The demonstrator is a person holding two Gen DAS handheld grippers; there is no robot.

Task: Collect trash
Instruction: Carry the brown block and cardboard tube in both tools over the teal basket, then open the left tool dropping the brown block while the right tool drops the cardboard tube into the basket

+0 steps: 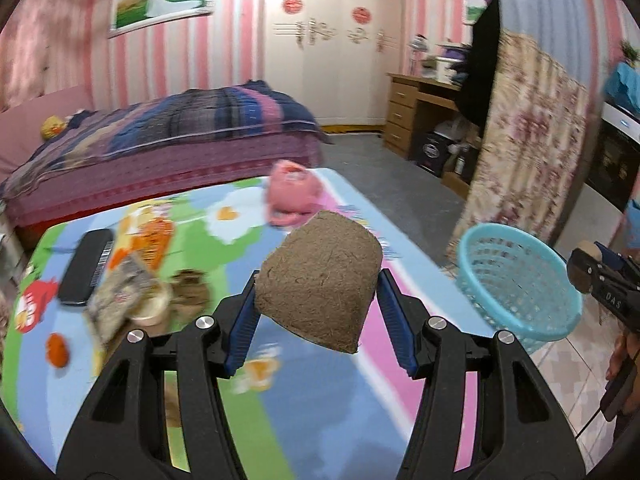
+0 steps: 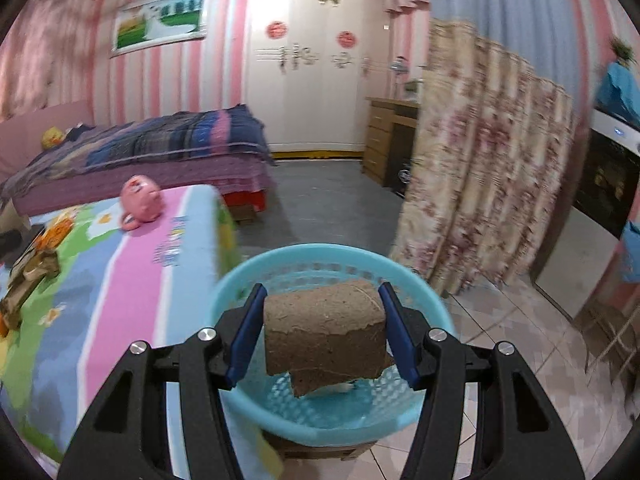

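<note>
Each gripper is clamped on its own piece of trash, and both are aimed toward the bin. The left gripper (image 1: 316, 304) holds a brown fibrous cup (image 1: 320, 276) between its blue pads, upside down and tilted, over the bright patterned table cover (image 1: 304, 420) — a grip across the cup's walls, which keeps so light a shell from slipping. The turquoise basket (image 1: 516, 280) stands to its right, just past the table's edge, on the tiled floor side; that placement lets trash be carried off the table and dropped without reaching far. The right gripper (image 2: 322, 332) squeezes a brown cardboard-like roll (image 2: 324, 336) and hangs directly above the basket's open mouth (image 2: 332, 252), so a release there looks like the likely next step. More litter remains on the table — crumpled wrappers and a small tub (image 1: 128, 300) near a black case (image 1: 86, 266) and a pink toy (image 1: 294, 194).
</note>
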